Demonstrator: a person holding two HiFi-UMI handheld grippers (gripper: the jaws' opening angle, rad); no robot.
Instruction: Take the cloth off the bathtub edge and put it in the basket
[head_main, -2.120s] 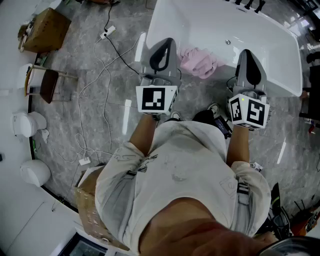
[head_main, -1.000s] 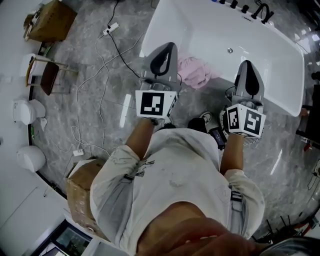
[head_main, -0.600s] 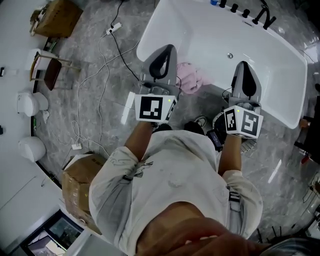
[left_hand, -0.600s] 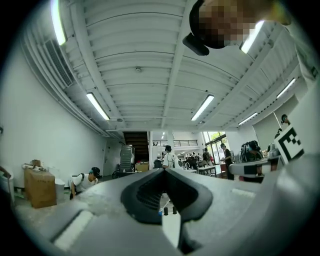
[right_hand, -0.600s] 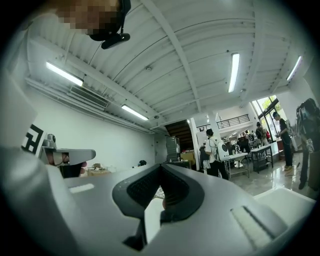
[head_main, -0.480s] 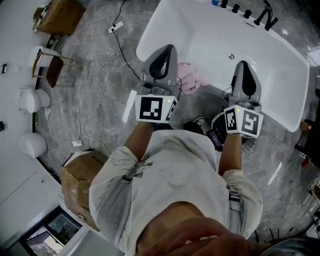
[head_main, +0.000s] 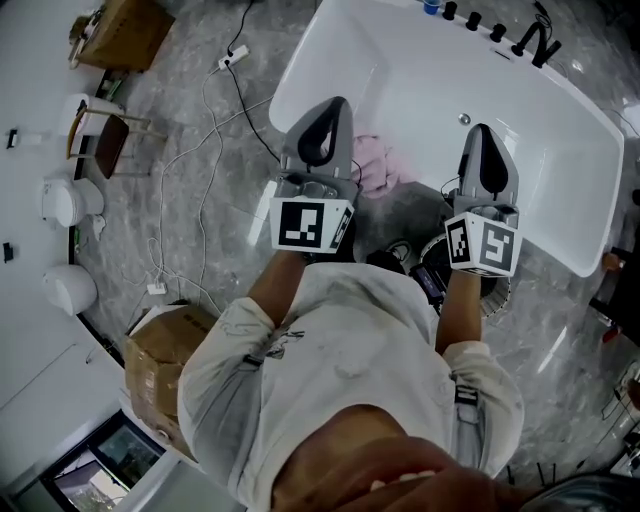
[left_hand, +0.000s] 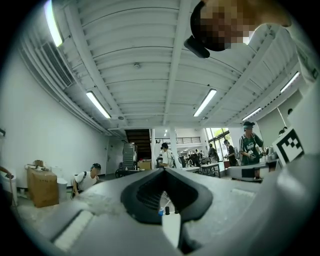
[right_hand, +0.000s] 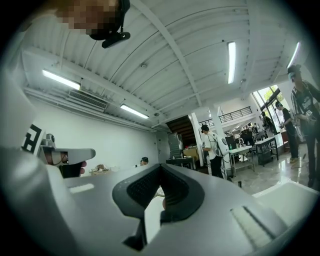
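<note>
- One crumpled pink cloth (head_main: 378, 168) sits on the near edge of the one white oval bathtub (head_main: 430, 80). It's between the two grippers, and its left side is hidden behind the left one.
- Two grey grippers are held out over that same edge: the left gripper (head_main: 332, 104) and the right gripper (head_main: 481, 130). Jaws on both are clenched tip to tip, with nothing in either.
- One dark round wire basket (head_main: 497, 290), I think, is on the floor by the person's feet. It's mostly covered by the right gripper and arm.
- Other stuff around: two brown cardboard boxes (head_main: 125, 28) (head_main: 160, 360), one wooden chair (head_main: 98, 145), and white cables (head_main: 205, 150) snaking over the grey marble floor (head_main: 200, 240). There's also a row of black taps (head_main: 490, 28) on the tub's far rim.
</note>
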